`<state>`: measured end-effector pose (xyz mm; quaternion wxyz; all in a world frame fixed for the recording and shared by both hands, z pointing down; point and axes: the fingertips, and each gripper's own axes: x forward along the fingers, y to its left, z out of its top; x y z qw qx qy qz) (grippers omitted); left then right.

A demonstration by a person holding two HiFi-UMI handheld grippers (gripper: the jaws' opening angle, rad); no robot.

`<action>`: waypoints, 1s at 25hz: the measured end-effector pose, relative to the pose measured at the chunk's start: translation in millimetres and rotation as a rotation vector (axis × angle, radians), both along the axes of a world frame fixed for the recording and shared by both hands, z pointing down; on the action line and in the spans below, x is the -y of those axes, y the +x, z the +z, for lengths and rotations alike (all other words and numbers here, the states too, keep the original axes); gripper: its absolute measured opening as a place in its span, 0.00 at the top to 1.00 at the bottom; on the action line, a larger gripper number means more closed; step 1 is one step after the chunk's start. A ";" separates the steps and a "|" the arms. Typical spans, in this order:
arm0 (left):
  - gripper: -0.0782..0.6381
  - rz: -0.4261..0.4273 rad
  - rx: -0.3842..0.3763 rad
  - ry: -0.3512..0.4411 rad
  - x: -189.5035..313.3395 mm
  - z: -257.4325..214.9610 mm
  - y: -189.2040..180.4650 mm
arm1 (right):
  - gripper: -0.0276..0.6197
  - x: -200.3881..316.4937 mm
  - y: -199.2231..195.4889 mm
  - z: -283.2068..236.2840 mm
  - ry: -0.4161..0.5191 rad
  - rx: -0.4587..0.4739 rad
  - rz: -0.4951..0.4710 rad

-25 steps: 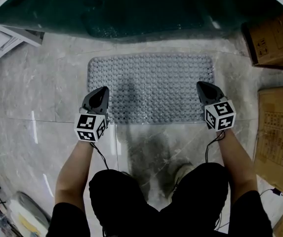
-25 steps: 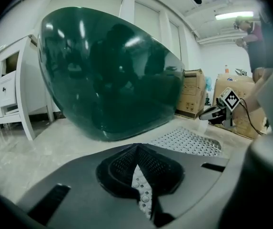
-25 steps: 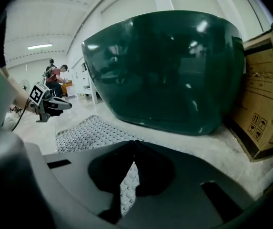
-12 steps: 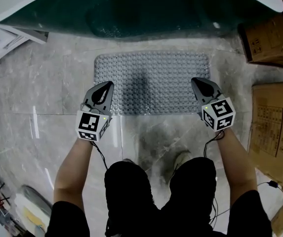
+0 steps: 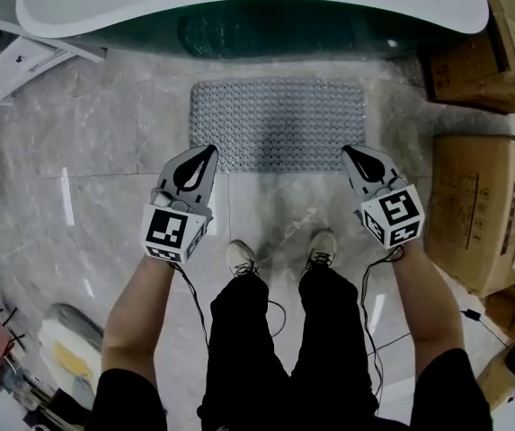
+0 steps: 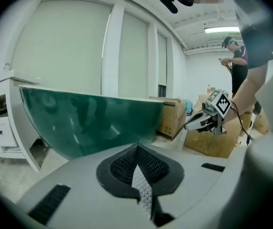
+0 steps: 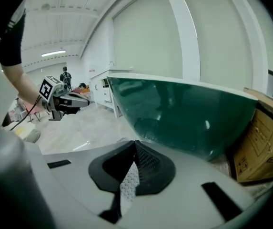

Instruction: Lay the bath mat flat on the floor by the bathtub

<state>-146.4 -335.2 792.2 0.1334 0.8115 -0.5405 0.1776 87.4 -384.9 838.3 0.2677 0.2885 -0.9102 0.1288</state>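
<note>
The bath mat (image 5: 278, 126) is lying flat on the floor (image 5: 104, 142) in the upper middle of the head view. It is right by the bathtub (image 5: 239, 3), w/ only a thin strip of floor showing between them. No folds or curled corners are showing, so I think the job is looking done.

The left gripper (image 5: 208, 151) is pointing at the mat's lower left corner & the right gripper (image 5: 347, 151) at its lower right corner. Both are looking lifted off the mat, not touching it. In each gripper view the two jaws are meeting at the tips w/ nothing between them. So both are squeezed together & carrying nothing.

The mat is looking bumpy, thin & bendy, prob. rubbery & light. It would likely be flopping & folding if picked up by just one spot. If it is needing a fix, the best places to grab are the 2 near corners, one per gripper, pinching the thin edge. The shiny floor is maybe slippery, so a push could be sliding the mat. Big boxes (image 5: 473, 205) are sitting at the right, apart from it.
</note>
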 end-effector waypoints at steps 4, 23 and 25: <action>0.87 0.021 -0.005 0.004 -19.2 -74.7 5.9 | 0.93 -19.4 -2.0 -78.4 -0.009 0.008 0.015; 0.87 -0.066 -0.198 0.029 -108.5 -390.8 6.5 | 0.93 -92.2 -49.6 -426.3 0.110 0.131 0.050; 0.87 -0.059 -0.205 0.046 -119.5 -416.0 9.1 | 0.93 -103.0 -50.6 -453.9 0.120 0.151 0.059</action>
